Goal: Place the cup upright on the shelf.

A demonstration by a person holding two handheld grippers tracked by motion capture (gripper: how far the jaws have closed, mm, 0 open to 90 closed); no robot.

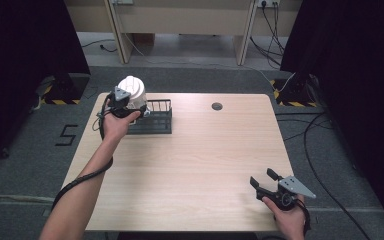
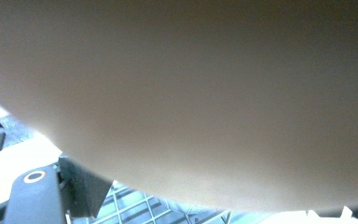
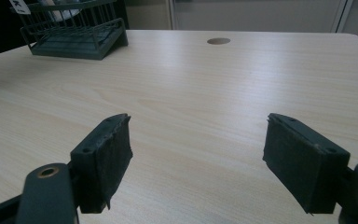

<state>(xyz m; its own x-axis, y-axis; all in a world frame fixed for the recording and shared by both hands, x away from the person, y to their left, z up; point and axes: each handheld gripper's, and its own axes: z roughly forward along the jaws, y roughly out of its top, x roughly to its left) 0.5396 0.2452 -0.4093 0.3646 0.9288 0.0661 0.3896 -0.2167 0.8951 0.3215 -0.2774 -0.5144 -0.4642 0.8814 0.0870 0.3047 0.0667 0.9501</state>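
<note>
1. Wide apart, the jaws of the right gripper (image 3: 196, 163), gripping nothing, low over the bare near right corner of the wooden table (image 1: 200, 165)
2. Closed on a white bowl-like object (image 1: 132, 91), apparently, the left gripper (image 1: 125, 104); jaw spacing too hidden to tell for certain
3. Pressed close to the left gripper view's camera, the pale object's blurred surface (image 2: 191, 93)
4. Just beneath, at the far left of the table, a dark wire rack (image 1: 152, 117)
5. Farther right, a round cable hole (image 1: 217, 106)
</note>
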